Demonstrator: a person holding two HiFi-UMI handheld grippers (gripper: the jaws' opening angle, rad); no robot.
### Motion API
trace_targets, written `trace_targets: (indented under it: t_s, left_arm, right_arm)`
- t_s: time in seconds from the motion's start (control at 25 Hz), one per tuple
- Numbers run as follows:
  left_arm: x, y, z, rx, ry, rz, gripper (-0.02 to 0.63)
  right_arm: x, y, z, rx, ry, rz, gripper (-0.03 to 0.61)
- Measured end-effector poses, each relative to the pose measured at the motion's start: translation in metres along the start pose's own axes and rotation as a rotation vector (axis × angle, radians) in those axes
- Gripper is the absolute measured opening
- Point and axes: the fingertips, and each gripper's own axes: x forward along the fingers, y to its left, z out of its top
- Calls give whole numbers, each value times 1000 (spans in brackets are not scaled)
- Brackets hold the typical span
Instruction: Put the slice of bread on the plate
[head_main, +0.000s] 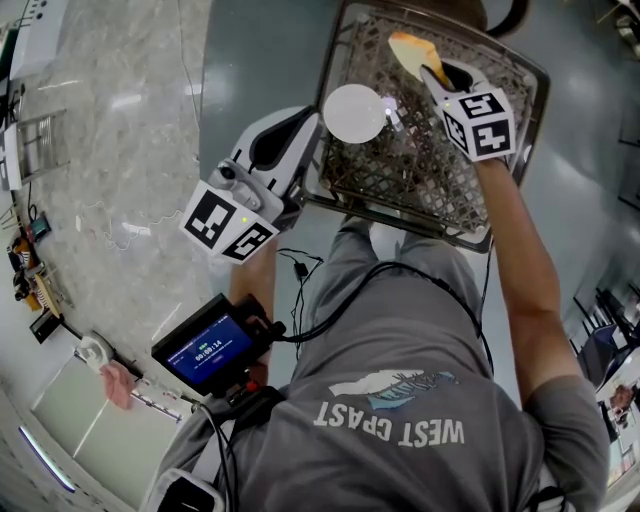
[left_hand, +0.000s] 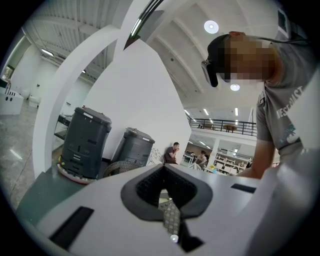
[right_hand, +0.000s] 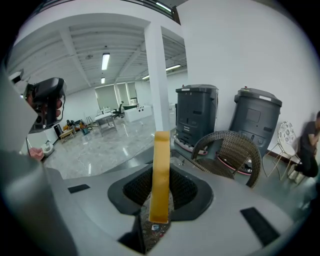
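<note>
The slice of bread (head_main: 410, 48) is yellow-brown and stands on edge between the jaws of my right gripper (head_main: 425, 66), which is shut on it above the wicker chair (head_main: 402, 214). In the right gripper view the slice (right_hand: 161, 175) rises straight up out of the right gripper (right_hand: 160, 212). The round white plate (head_main: 353, 112) shows only in the head view, by the chair's left rim, just past the tip of my left gripper (head_main: 312, 135). Whether they touch I cannot tell. In its own view the left gripper (left_hand: 171, 215) shows a narrow gap with nothing in it.
Two dark grey bins (right_hand: 196, 115) (right_hand: 257, 122) stand against a white wall behind the wicker chair (right_hand: 230, 150). A screen device (head_main: 210, 350) with cables hangs at the person's waist. Marble floor (head_main: 110, 150) lies to the left. People sit far off (left_hand: 172, 152).
</note>
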Motion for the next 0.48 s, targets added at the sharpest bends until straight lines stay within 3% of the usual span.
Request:
trace_targets:
  t_s: [0.48]
  left_arm:
    - [1, 0, -2, -6, 6, 0, 6]
  right_arm:
    - [5, -2, -7, -58, 24, -26, 89]
